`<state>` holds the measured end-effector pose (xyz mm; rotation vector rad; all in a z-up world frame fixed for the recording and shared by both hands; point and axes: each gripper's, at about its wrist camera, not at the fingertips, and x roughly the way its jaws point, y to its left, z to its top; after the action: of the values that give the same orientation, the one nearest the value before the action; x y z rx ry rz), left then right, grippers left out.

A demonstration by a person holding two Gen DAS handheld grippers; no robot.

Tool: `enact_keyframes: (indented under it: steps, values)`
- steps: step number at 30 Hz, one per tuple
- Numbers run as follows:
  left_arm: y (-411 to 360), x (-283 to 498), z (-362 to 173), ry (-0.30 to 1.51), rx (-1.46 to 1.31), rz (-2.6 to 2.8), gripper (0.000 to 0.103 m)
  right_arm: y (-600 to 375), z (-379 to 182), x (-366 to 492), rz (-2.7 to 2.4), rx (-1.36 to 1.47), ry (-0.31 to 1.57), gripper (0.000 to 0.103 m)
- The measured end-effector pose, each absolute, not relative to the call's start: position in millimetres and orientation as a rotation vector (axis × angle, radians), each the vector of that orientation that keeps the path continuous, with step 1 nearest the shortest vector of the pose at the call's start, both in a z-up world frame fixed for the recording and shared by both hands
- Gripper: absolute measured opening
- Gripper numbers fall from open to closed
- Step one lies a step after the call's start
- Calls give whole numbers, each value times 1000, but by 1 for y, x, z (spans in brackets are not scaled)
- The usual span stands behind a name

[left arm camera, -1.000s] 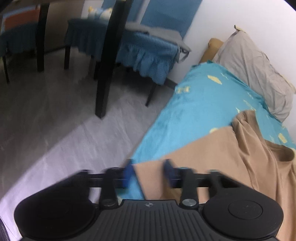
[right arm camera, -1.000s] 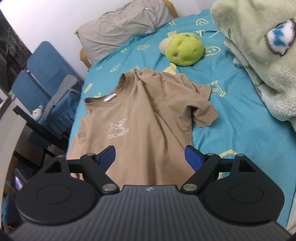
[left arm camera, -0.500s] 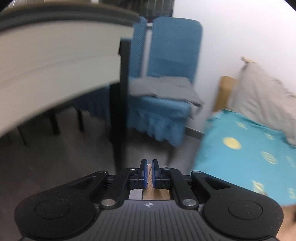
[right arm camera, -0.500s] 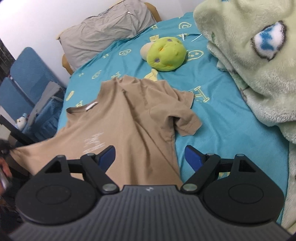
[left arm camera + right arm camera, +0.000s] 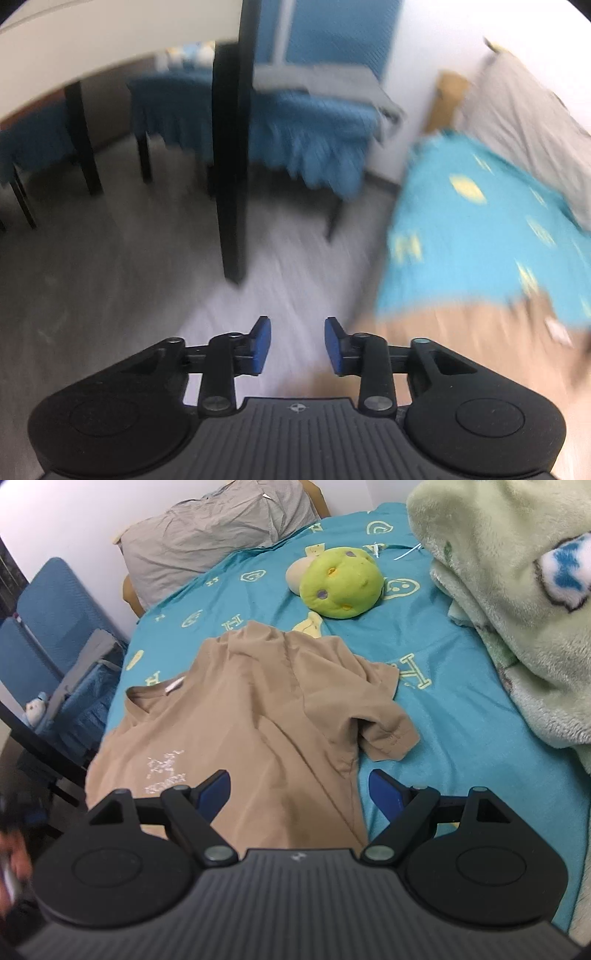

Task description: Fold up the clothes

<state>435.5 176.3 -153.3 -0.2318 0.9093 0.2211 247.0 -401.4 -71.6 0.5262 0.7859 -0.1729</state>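
Teal bed [image 5: 454,716] carries the rumpled tan T-shirt [image 5: 258,716], print up; my left gripper [image 5: 297,345] has just been opening, empty, and my right gripper [image 5: 299,794] gapes wide.

free: bare sheet [image 5: 454,738] right of shirt [image 5: 258,720] | blocked: plush ball [image 5: 341,581] beyond, blanket [image 5: 517,590] far right

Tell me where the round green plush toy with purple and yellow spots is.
In the right wrist view the round green plush toy lies upper centre on the teal bedsheet, just beyond the tan T-shirt and left of the pale green fleece blanket.
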Motion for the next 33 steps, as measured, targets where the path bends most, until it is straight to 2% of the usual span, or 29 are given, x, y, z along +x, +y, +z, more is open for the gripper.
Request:
enact_keyframes:
  steps: [3, 10, 14, 19, 20, 22, 24, 33]
  values:
    - [165, 356, -154, 1055, -151, 127, 43, -400, -65, 240, -166, 519, 774, 83]
    - [125, 187, -159, 1321, -233, -95, 46, -406, -46, 207, -163, 533, 727, 83]
    - [94, 139, -168, 1416, -217, -186, 46, -406, -40, 186, -170, 529, 715, 83]
    - [69, 116, -170, 1428, -131, -203, 46, -401, -44, 170, -166, 523, 728, 83]
    - [69, 114, -168, 1427, -132, -198, 45, -400, -45, 169, -167, 515, 729, 83]
    - [69, 112, -165, 1422, -137, -193, 31, -398, -46, 169, -164, 500, 733, 83]
    - [70, 110, -161, 1422, -128, -193, 4, -398, -46, 169, -161, 498, 734, 83]
    - [88, 107, -114, 1383, -98, -115, 2, -403, -44, 167, -151, 524, 718, 83]
